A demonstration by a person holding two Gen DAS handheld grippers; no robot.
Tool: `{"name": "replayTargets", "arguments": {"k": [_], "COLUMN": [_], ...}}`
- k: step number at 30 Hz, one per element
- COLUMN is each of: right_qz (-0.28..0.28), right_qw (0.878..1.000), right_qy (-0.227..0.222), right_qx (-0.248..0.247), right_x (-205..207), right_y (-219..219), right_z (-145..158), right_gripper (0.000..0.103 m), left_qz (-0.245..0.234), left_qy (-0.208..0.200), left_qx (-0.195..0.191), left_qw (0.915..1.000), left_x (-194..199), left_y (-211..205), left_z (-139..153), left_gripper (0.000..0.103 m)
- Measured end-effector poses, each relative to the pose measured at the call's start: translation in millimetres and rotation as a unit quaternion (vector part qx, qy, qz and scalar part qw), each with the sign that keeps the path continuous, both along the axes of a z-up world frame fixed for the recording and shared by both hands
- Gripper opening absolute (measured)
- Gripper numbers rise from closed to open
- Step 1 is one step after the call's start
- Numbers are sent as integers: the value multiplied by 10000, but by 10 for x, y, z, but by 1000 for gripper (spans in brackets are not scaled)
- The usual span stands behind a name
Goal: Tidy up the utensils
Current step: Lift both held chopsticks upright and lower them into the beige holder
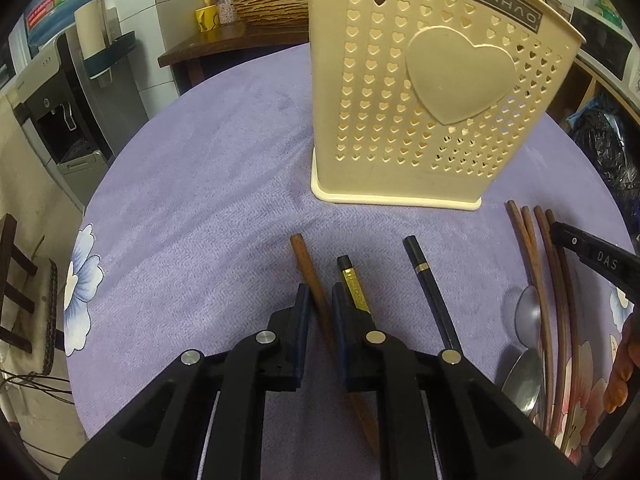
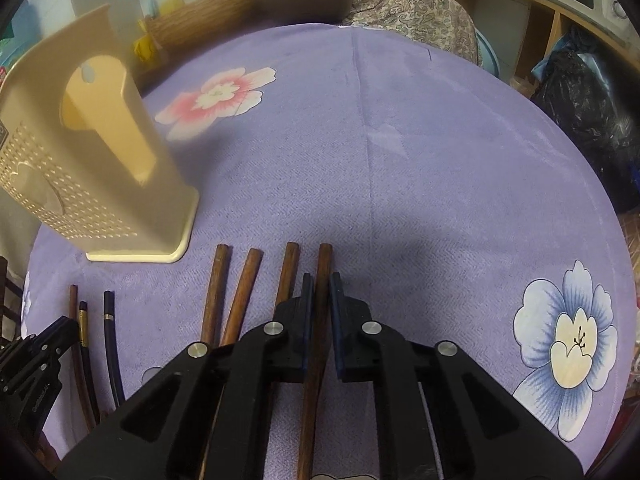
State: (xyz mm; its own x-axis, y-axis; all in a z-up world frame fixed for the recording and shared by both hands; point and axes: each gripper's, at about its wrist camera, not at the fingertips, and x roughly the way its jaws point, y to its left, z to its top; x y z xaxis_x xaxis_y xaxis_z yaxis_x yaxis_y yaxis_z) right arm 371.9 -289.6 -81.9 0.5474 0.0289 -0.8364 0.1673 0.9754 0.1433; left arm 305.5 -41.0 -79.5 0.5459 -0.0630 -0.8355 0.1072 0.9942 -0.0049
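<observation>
Pick-up step in hand: left gripper [image 1: 320,300] jaws bracket a brown chopstick [image 1: 310,276] on the tabletop; right gripper [image 2: 319,292] jaws straddle another chopstick [image 2: 323,268]; next, judged, closing, lifting toward the holder [image 1: 420,92].

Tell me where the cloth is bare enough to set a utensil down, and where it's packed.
Free: the purple cloth right of the cream holder, out to the blue flower print; also the stretch left of the brown chopstick, toward the table edge. Crowded: in front of the holder, where the four wooden chopsticks, spoons and both grippers sit.
</observation>
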Motion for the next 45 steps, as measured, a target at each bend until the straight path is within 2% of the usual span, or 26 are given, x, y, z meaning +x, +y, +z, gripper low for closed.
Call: {"name": "replayTargets", "arguments": {"k": [7,12,17,20,29,39,42,45], "right_qz": [98,434,633,736,744,719,753,787], "right_qw": [9982,9928,9818,9764,9654,9648,9638,9599], "right_qy": [-353,-1031,-1745,-2013,-2499,-2522,-2553,-2683], "right_qx": [469,419,408,269,-84,-162,-169,-195], "right_x": [-93,-304,-577,-711,-960,-954,-938,-899], "right_y": [-66,-76,-172,-180,-238,-226,-227,-209], "right_z": [112,538,1080,1340,1718,1739,1822,2026], "right_gripper": [9,8,8,8,8,8,8,8], "left_qz": [133,115,64,37,161,293,307,292], "left_qy": [-142,-682,-1509,-1788,-2285,-2384,-2461,-2628], "left_qx": [-224,-523,-699,-726,-670,-701,-710,-742], "left_qw": [9996,9962,9861,9812,9711,9682,9662,9616], "left_x": [29,-108,-382,-476,-612,-592,-574,-532], "left_y": [68,209,365,411,525,637,683,696], "left_z": [63,468,1028,1245,1502,1520,1625,1871], "left_gripper": [8,8,8,8,8,8,8,8]}}
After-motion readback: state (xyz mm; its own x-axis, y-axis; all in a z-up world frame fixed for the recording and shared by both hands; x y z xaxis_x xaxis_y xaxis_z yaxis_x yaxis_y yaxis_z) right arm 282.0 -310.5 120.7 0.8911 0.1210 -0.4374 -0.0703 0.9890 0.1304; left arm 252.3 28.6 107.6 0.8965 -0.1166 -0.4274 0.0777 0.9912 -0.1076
